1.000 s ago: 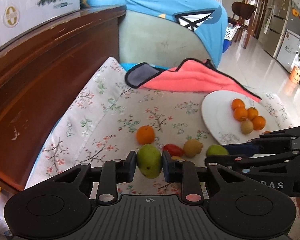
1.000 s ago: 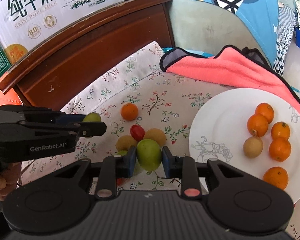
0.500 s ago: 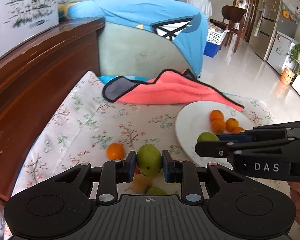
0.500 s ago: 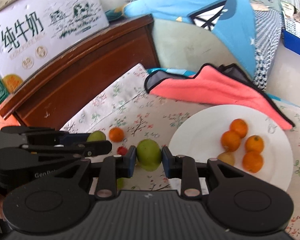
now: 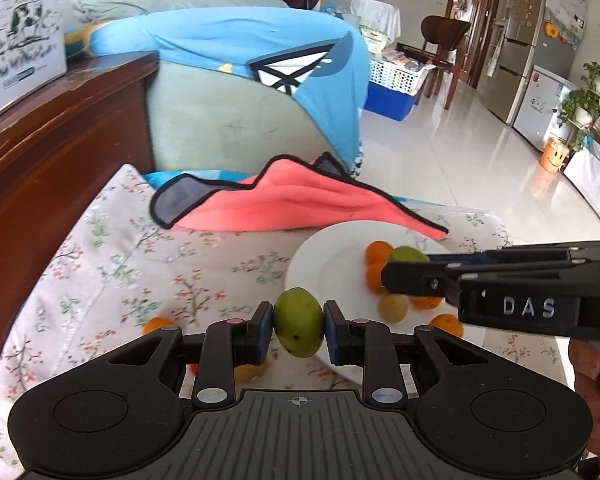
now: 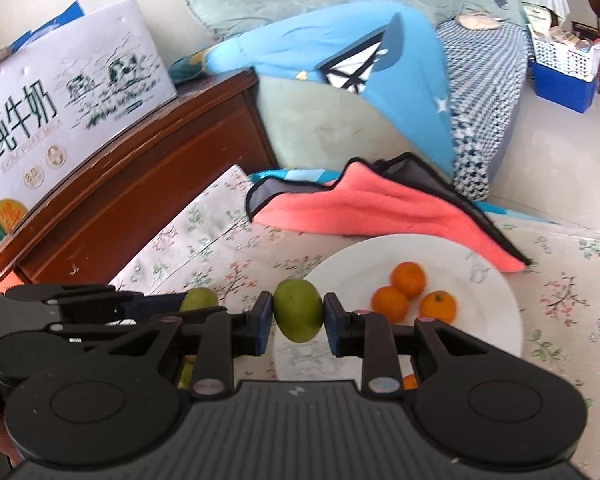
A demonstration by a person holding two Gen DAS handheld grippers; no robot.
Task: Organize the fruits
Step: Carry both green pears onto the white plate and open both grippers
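Observation:
My left gripper [image 5: 298, 330] is shut on a green mango [image 5: 299, 327], held in the air near the left rim of the white plate [image 5: 332, 248]. My right gripper [image 6: 298, 318] is shut on another green mango [image 6: 298, 315], held above the plate's [image 6: 496, 312] left part. The plate holds several oranges [image 6: 408, 280] and a small yellow-brown fruit [image 5: 394, 307]. On the floral cloth [image 5: 112, 256] an orange [image 5: 158, 323] and a yellow fruit [image 5: 252, 372] lie partly hidden behind my left gripper.
A pink towel with black trim [image 5: 296, 206] lies behind the plate. A dark wooden headboard [image 5: 40, 152] runs along the left, with a milk carton box [image 6: 60, 96] on top. A blue and green cushion [image 5: 240, 92] stands at the back.
Both grippers have lifted with their mangoes and moved right toward the plate. The loose fruits on the cloth have dropped low and are now mostly hidden behind the grippers.

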